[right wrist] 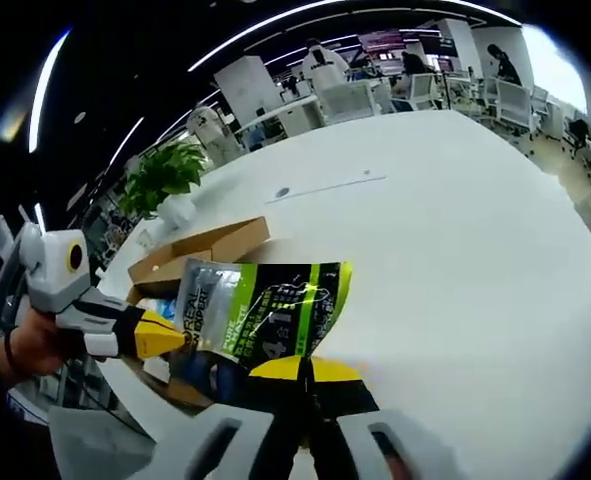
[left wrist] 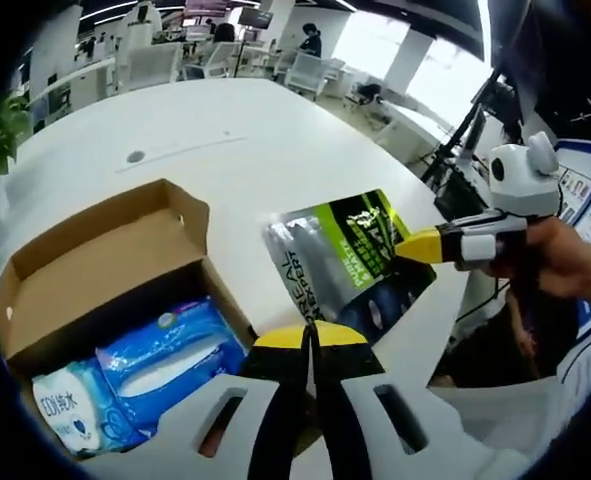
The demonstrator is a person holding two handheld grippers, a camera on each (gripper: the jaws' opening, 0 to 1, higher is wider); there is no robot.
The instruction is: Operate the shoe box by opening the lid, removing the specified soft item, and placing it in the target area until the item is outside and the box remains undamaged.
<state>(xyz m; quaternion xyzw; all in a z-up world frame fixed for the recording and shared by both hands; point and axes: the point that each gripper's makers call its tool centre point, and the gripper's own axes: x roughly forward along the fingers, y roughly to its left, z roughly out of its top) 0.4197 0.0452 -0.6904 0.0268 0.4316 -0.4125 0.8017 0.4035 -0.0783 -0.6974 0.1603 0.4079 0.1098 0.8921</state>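
Green-and-grey shiny soft pouch (right wrist: pixel 260 310) hangs pinched in the right hand-held gripper (right wrist: pixel 303 372), above the white desk (right wrist: pixel 455 240). Left hand-held gripper (left wrist: pixel 310 335), jaws together and holding nothing, hovers beside the open brown cardboard box (left wrist: pixel 105 255).

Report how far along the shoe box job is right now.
Done: the shoe box has its lid open, and the green and grey pouch is out of it. In hand: the right gripper is shut on the pouch, holding it above the white table. The left gripper is shut with nothing in it. Left: set the pouch down. Blue wipes packs remain in the box, which looks undamaged.
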